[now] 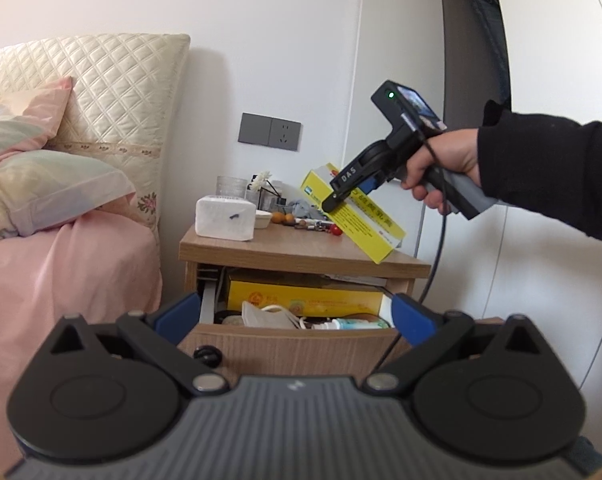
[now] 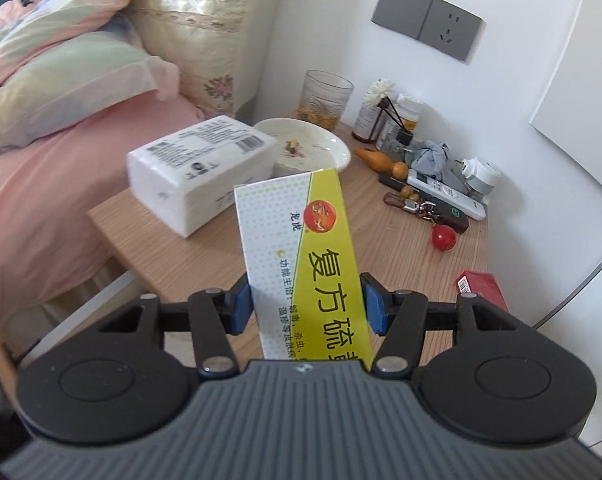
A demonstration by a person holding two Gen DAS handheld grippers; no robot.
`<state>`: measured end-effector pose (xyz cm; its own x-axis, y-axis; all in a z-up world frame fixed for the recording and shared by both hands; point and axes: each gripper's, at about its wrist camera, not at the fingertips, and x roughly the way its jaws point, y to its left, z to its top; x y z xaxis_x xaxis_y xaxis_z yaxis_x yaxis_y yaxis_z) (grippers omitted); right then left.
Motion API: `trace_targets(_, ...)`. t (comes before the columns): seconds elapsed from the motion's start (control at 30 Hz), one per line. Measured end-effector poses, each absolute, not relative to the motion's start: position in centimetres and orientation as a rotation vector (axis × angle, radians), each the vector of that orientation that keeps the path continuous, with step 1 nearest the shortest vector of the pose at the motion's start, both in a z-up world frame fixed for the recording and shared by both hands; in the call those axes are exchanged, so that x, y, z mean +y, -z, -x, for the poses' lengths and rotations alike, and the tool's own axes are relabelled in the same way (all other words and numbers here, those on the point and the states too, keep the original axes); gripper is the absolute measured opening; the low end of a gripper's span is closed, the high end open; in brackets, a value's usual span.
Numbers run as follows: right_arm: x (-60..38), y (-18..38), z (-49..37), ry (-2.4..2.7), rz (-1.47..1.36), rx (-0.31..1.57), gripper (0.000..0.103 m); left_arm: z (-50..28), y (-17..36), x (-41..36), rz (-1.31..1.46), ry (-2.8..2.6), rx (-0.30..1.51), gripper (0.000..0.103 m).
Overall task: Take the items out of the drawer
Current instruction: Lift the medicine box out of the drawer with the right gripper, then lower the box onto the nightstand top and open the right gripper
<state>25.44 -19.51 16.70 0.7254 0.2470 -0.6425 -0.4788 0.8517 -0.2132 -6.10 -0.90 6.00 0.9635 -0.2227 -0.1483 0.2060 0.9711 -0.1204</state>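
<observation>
- Right now the right gripper (image 2: 307, 304) has its blue pads pressed against both long edges of a yellow-and-white carton (image 2: 301, 256), so it is pinching that box and holding it in the air above the nightstand top (image 2: 205, 256).
- Seen from the left wrist view, the carton (image 1: 375, 236) hangs tilted, clear of the wood, over the right part of the nightstand and above the open drawer (image 1: 289, 346).
- Print on the carton reads "复方硫" in large green characters, with more cut off by the gripper body; a red-orange round emblem sits above them beside the small characters "龙虎", and a line starting "功能主治" runs down the white dotted side.
- The right gripper's side plate bears white letters that look like "DAS".
- The left gripper (image 1: 297, 316) stands spread wide with nothing between its blue pads, just in front of the drawer's front panel.
- As a judgement of progress: one item is out of the drawer and held over the top, not yet set down, so the task is partly along.
- Left inside the drawer are a white face mask (image 1: 269, 314), a small tube with teal print (image 1: 353, 323) and a large yellow box (image 1: 305, 295) at the back; its print is too small to read.
- On the top lie a wrapped tissue pack (image 2: 197, 168) with a barcode, a white dish (image 2: 309, 148), a white remote (image 2: 445, 194) and a red packet (image 2: 483, 288) at the near right edge; whether any of these came from the drawer cannot be told.
</observation>
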Motion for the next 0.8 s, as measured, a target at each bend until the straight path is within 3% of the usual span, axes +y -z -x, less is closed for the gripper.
trace_targets(0.4, -20.0, -13.0, -31.5, -0.409, 0.330, 0.694, 0.055, 5.4, -5.9, 0.4, 0.137, 0.196, 0.181, 0.103)
trace_targets(0.8, -21.3, -11.8, -32.1, -0.422, 0.222, 0.681, 0.058, 4.7, -5.7, 0.0, 0.128, 0.200, 0.219, 0.103)
